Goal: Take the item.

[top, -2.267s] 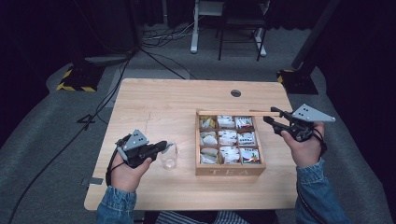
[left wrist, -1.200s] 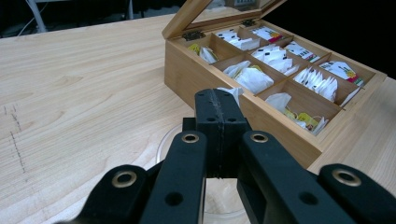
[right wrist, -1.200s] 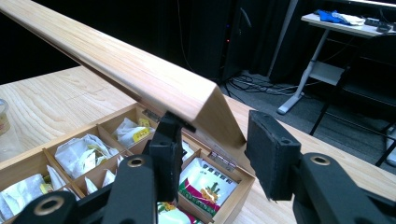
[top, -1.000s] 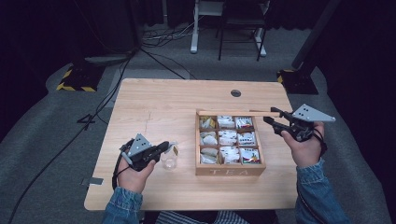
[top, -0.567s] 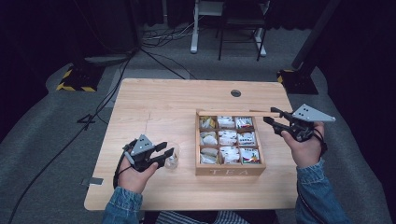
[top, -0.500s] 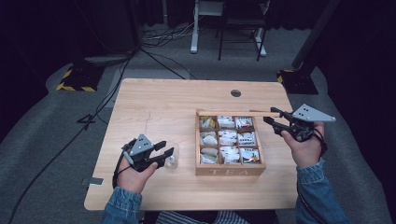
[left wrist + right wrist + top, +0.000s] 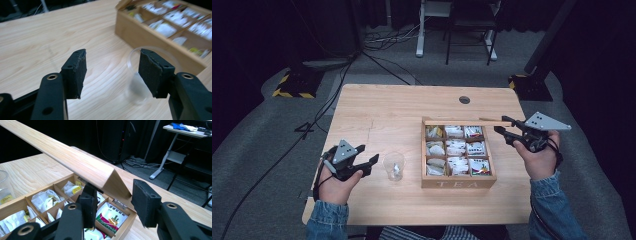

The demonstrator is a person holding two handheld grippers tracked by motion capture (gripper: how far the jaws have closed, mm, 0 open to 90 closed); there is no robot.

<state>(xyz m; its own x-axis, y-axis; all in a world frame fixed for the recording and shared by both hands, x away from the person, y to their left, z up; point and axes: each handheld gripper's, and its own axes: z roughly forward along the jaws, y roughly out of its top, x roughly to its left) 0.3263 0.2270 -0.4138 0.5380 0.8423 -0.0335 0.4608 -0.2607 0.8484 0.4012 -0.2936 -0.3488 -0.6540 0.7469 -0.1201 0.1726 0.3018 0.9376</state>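
A clear plastic cup [image 7: 394,166] with something pale inside stands on the table left of the wooden tea box [image 7: 457,183]. My left gripper [image 7: 368,154] sits just left of the cup and apart from it. Its jaws have just been opening, with nothing between them. In the left gripper view the cup [image 7: 133,85] shows past the right pad of that gripper [image 7: 112,67]. My right gripper [image 7: 502,125] is shut on the right end of the raised box lid [image 7: 462,121]. In the right gripper view the lid [image 7: 62,152] spans that gripper [image 7: 115,195], above the tea bags [image 7: 110,216].
The tea box [image 7: 150,32] has compartments filled with several wrapped tea bags. A round cable hole [image 7: 464,100] lies near the table's far edge. Bare tabletop [image 7: 382,115] stretches left and behind the cup. On the floor beyond are cables and desk legs.
My left gripper was shut on the cup; it has opened, let the cup go and drawn back to the left. The cup stays standing. The right gripper and lid have not moved.
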